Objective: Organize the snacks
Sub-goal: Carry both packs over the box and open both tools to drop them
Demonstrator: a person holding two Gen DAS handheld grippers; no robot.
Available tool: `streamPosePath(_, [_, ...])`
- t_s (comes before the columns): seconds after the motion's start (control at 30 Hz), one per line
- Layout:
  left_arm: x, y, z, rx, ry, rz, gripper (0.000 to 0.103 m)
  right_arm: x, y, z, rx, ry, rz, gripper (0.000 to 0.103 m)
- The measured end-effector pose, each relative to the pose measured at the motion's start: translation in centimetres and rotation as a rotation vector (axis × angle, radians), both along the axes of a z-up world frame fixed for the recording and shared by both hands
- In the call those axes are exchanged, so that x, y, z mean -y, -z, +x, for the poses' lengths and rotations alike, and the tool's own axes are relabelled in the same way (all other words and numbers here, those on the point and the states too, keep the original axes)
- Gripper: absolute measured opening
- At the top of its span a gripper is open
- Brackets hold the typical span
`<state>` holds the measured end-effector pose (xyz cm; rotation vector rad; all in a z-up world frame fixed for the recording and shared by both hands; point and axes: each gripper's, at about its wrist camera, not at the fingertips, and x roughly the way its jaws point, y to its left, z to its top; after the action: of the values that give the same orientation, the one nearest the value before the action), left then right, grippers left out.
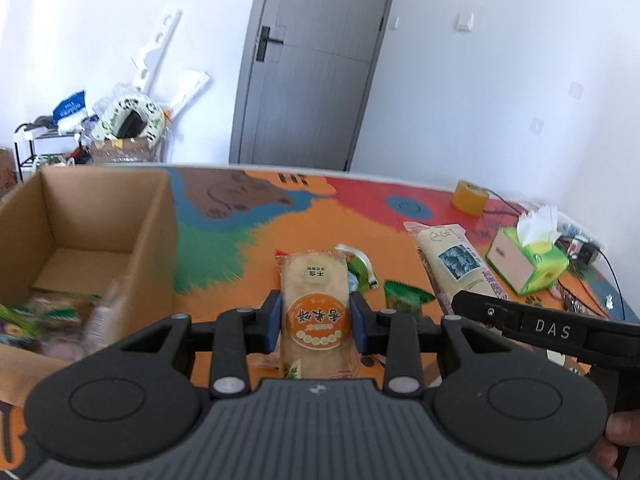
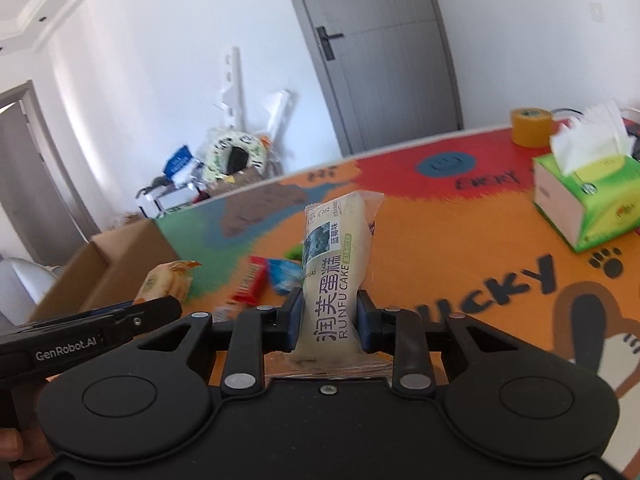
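My left gripper point(image 1: 316, 318) is shut on a rice cracker pack point(image 1: 314, 300) with an orange round label, held above the table. My right gripper point(image 2: 329, 320) is shut on a long white Runfu cake pack point(image 2: 338, 264), held upright above the table. That cake pack also shows in the left wrist view point(image 1: 456, 260), and the cracker pack shows in the right wrist view point(image 2: 166, 282). An open cardboard box point(image 1: 152, 216) stands at the left with several snack packs point(image 1: 44, 316) inside. Green wrapped snacks point(image 1: 404, 296) lie on the table; red and blue packs point(image 2: 264, 276) lie there too.
A green tissue box point(image 1: 528, 264) and a yellow tape roll point(image 1: 470, 196) sit at the table's right, with cables point(image 1: 580, 300) nearby. The table has a colourful printed cover point(image 2: 460, 248). Clutter and a grey door stand behind.
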<state>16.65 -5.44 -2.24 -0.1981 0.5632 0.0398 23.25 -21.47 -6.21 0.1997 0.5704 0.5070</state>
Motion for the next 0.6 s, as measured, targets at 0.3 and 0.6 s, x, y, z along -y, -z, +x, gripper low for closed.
streamPosePath(0.3, [-3.7, -2.1, -1.7, 0.047, -0.072, 0.004, 0.034, -4.2, -2.0, -0.7, 0.042, -0.076, 0.025, 0.028])
streamPosePath(0.6, [-8.8, -3.5, -2.9, 0.075, -0.179, 0.013, 0.034, -8.9, -3.5, -1.1, 0.067, -0.154, 0.043, 0.028])
